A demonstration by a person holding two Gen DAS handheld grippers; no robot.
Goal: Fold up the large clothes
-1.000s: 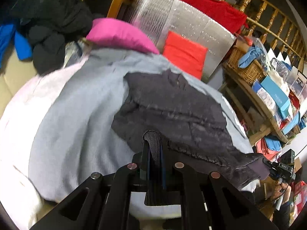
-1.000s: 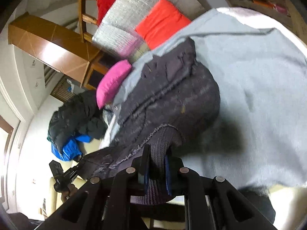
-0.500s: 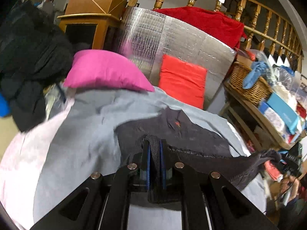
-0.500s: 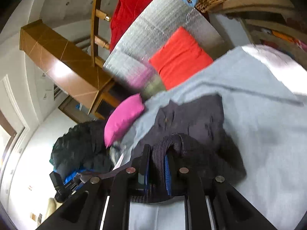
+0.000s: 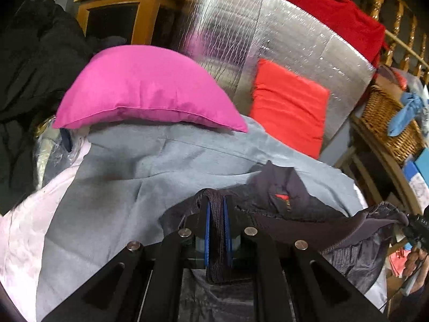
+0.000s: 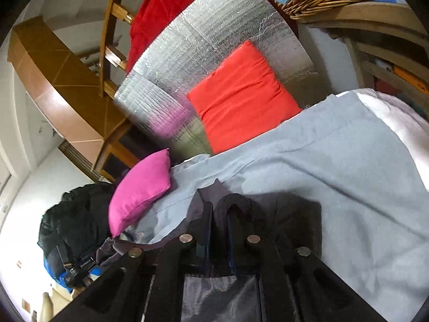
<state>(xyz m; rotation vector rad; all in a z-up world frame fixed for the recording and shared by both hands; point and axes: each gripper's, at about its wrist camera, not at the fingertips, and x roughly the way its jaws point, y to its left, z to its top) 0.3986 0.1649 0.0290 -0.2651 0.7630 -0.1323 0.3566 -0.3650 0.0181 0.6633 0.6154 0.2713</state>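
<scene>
The dark jacket (image 5: 292, 201) was right at your fingertips, lifted off the grey-blue cloth (image 5: 120, 187) and bunched low in both wrist views. Your left gripper (image 5: 215, 209) was clamped tight on its ribbed hem, the knit band standing up between the blue pads. Your right gripper (image 6: 218, 214) had the same kind of band pinched; its jaws had just been closing down, with that ribbed fabric between them. In the left view the hem ran taut from your left tongs out to the right edge, where your other tool (image 5: 417, 228) and a hand held the far end. The jacket's collar lay folded back with a small red tag showing.

Under it, the grey-blue cloth covered the surface, with pale pink bedding (image 5: 18, 228) showing at its left edge. A magenta pillow (image 5: 144, 91) sat at the far end of the cloth; beside it an orange-red cushion (image 5: 289, 107) leaned against a silver foil panel (image 5: 254, 40). A red blanket (image 5: 329, 13) hung over the wooden railing (image 5: 396, 26) behind. To the left you had a heap of black clothing (image 5: 32, 67) and a wooden cabinet (image 5: 120, 8).

On the right, a wicker basket (image 5: 388, 123) stood on a wooden shelf, with a blue cloth (image 5: 407, 110) draped over its rim. What else it held, I couldn't tell.
</scene>
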